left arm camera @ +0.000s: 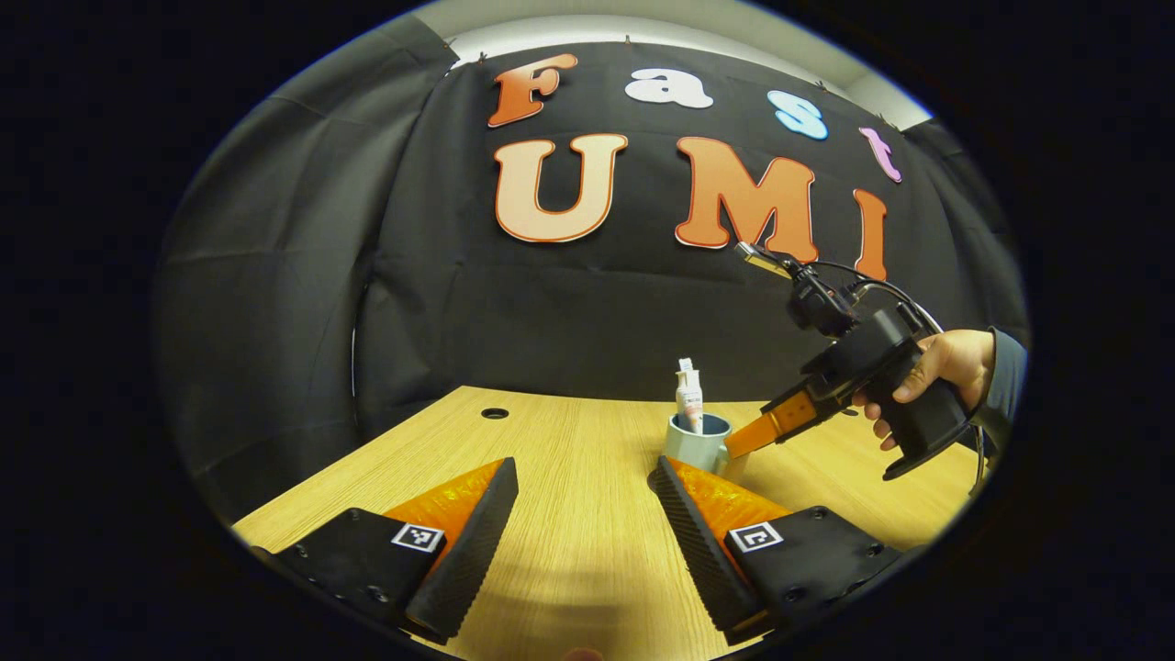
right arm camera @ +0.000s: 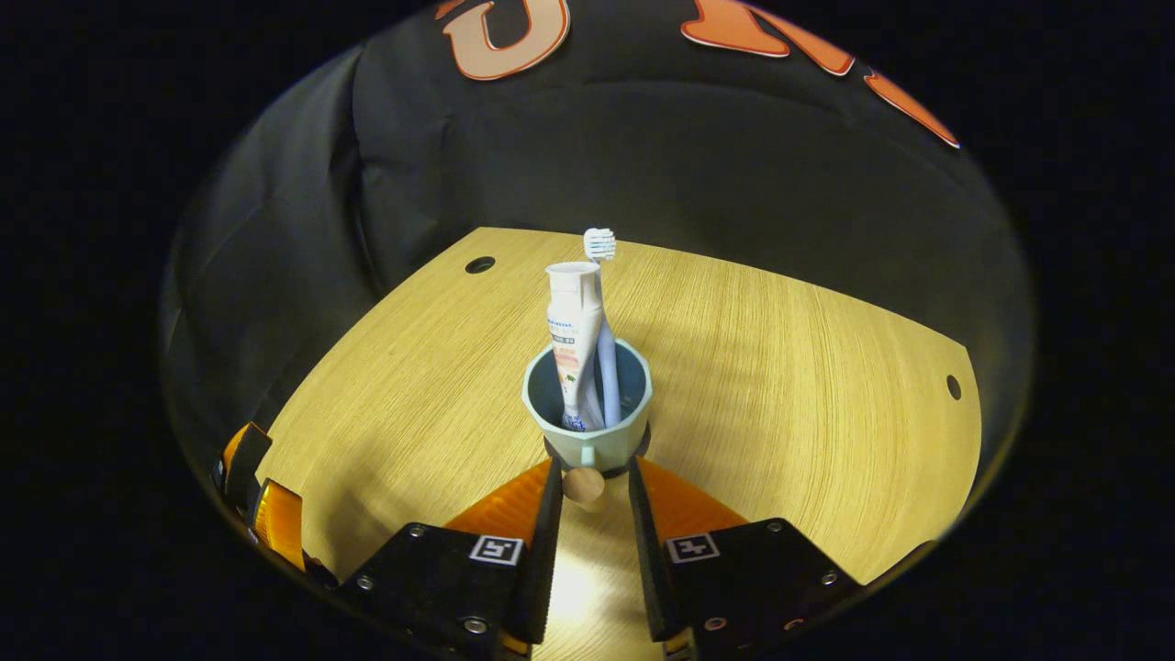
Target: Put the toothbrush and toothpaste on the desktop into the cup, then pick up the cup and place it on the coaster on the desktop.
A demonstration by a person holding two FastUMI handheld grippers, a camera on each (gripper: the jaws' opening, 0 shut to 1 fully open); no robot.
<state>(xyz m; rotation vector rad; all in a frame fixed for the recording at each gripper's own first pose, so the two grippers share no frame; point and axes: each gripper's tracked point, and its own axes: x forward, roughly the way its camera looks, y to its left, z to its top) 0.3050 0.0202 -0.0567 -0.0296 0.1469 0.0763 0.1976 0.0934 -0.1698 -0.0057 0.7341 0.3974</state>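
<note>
A pale teal cup [right arm camera: 587, 431] stands upright on a dark round coaster [right arm camera: 644, 444] on the wooden desk [right arm camera: 780, 386]. A white toothpaste tube [right arm camera: 574, 340] and a light blue toothbrush [right arm camera: 606, 358] stand inside it. The cup's handle, ending in a wooden knob [right arm camera: 584, 484], points between my right gripper's [right arm camera: 592, 473] fingers, which stand narrowly apart with a gap on the knob's right side. In the left gripper view the cup [left arm camera: 695, 448] with the tube [left arm camera: 689, 397] sits ahead, the hand-held right gripper [left arm camera: 739, 445] at its side. My left gripper [left arm camera: 585, 470] is open wide and holds nothing.
The desk has round cable holes [right arm camera: 479, 265] [right arm camera: 954, 386] near its back corners. The left gripper's orange parts [right arm camera: 252, 491] show at the desk's near left edge in the right gripper view. A hand and sleeve [left arm camera: 955, 367] hold the right gripper.
</note>
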